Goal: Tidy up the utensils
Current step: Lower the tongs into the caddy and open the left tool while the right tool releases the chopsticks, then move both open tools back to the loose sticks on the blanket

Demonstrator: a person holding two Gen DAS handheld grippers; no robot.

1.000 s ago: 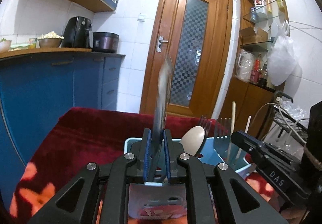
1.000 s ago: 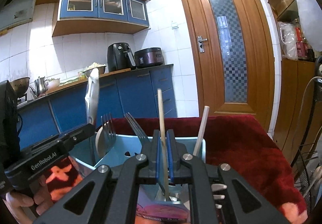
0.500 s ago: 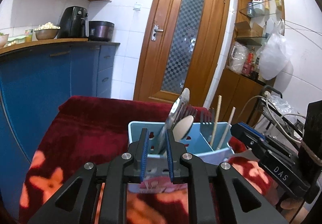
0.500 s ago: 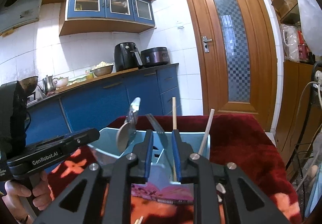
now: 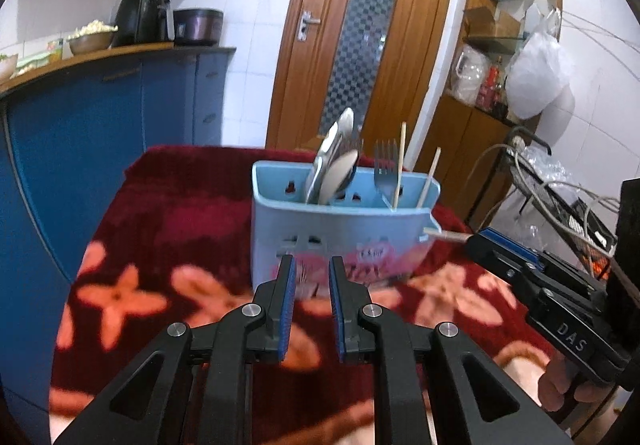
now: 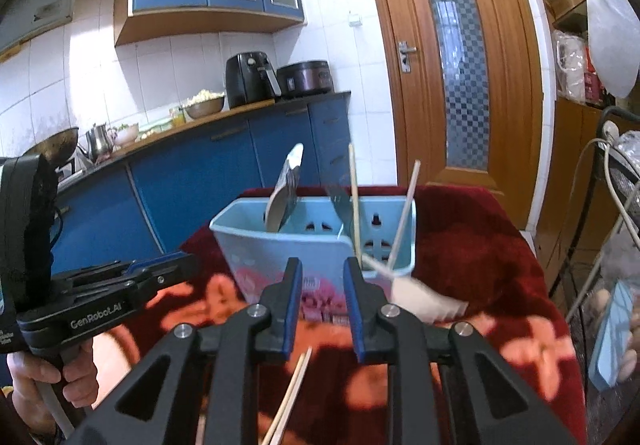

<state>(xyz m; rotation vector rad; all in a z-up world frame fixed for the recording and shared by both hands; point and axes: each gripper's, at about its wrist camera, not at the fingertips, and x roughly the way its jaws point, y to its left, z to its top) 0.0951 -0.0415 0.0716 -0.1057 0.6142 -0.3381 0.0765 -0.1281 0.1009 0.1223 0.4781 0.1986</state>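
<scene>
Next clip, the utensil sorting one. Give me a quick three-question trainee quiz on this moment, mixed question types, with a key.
1. True or false: the left gripper holds a spoon.
2. Multiple choice: where do the metal forks stand? A) flat on the dark red flowered tablecloth B) in the light blue plastic utensil caddy C) on the blue kitchen counter
3. Fill in: loose on the cloth just below the right gripper lie thin wooden ____.

Key: 1 false, nothing sits between its pads. 2 B. 3 chopsticks; the right gripper is also empty, its jaws opening.
</scene>
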